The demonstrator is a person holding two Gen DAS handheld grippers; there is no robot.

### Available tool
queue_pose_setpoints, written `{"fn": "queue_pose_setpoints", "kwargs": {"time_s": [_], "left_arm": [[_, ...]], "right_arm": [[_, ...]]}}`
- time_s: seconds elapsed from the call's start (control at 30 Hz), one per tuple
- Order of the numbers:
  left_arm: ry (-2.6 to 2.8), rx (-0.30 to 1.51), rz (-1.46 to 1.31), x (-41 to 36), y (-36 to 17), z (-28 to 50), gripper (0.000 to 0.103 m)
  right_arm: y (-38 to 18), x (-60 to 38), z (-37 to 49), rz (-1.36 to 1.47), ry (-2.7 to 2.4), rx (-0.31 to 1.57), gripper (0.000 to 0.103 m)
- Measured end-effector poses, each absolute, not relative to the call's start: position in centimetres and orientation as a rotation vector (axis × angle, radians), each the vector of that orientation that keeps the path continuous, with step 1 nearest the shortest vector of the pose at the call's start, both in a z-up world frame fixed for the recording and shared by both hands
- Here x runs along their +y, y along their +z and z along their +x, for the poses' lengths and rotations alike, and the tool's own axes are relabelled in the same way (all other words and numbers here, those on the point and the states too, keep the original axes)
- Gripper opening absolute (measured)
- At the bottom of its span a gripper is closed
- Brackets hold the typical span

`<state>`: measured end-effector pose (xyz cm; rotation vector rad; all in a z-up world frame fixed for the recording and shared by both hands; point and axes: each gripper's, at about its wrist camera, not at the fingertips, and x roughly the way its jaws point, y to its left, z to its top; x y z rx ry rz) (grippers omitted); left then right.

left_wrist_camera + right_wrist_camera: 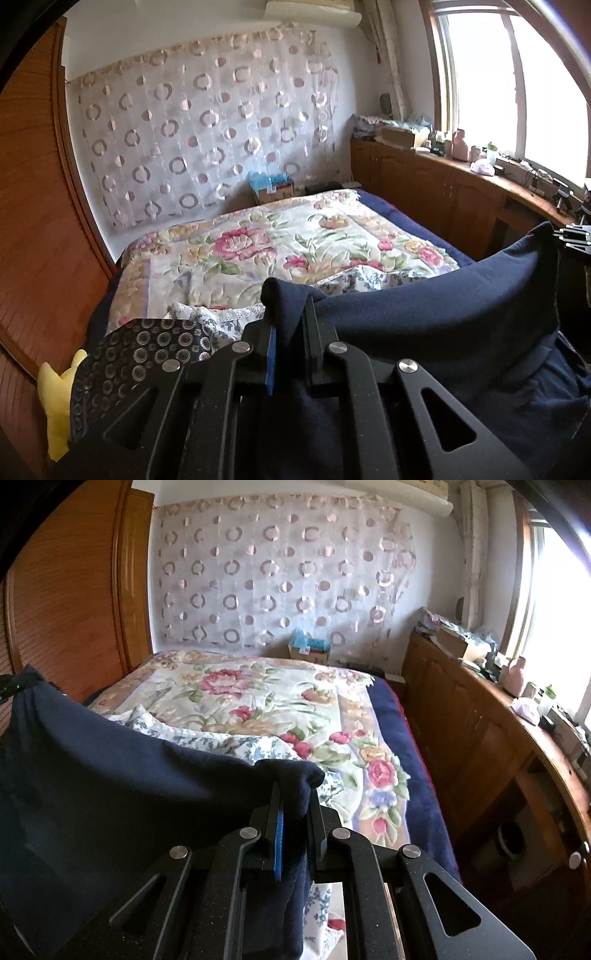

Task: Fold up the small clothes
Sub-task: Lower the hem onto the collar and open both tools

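Matt navy fleece garment

My left wrist camera looks forward along my left tool, close over the flower-patterned quilted bed, facing the circle-patterned sheer curtain. My right wrist camera looks the same way from further right. Both share the bed, curtain and long wooden cabinet.

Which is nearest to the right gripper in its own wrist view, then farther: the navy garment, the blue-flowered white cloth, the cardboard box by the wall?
1. Navy garment, in the jaws.
2. Blue-flowered white cloth, on the bed ahead.
3. Cardboard box, against the far wall.
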<state>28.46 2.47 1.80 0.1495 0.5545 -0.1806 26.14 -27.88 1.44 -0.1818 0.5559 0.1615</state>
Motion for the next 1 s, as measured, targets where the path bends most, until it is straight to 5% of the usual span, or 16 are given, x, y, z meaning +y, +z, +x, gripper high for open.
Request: {"fn": "queue_pose_setpoints", "kwargs": {"time_s": [0.33,0.4,0.53,0.7,1.0], "left_arm": [[-0.182,0.647,0.129,3.6,-1.4,31.2,0.017],[-0.181,0.663,0.102,4.1,-1.5,31.2,0.025],[-0.183,0.624,0.092,4.8,-1.4,29.0,0.046],[-0.221,0.638,0.025,5.4,-2.2,26.6,0.076],[-0.221,0.650,0.078,3.9,-3.8,22.1,0.076]], "right_arm": [[0.2,-30.4,28.7,-0.160,0.169,0.574,0.011],[-0.5,-30.6,27.6,-0.157,0.184,0.570,0.017],[-1.0,-31.1,25.6,-0.139,0.183,0.576,0.046],[-2.1,-32.6,22.9,-0.106,0.146,0.619,0.052],[-4.0,-34.9,18.2,-0.030,0.178,0.740,0.052]]}}
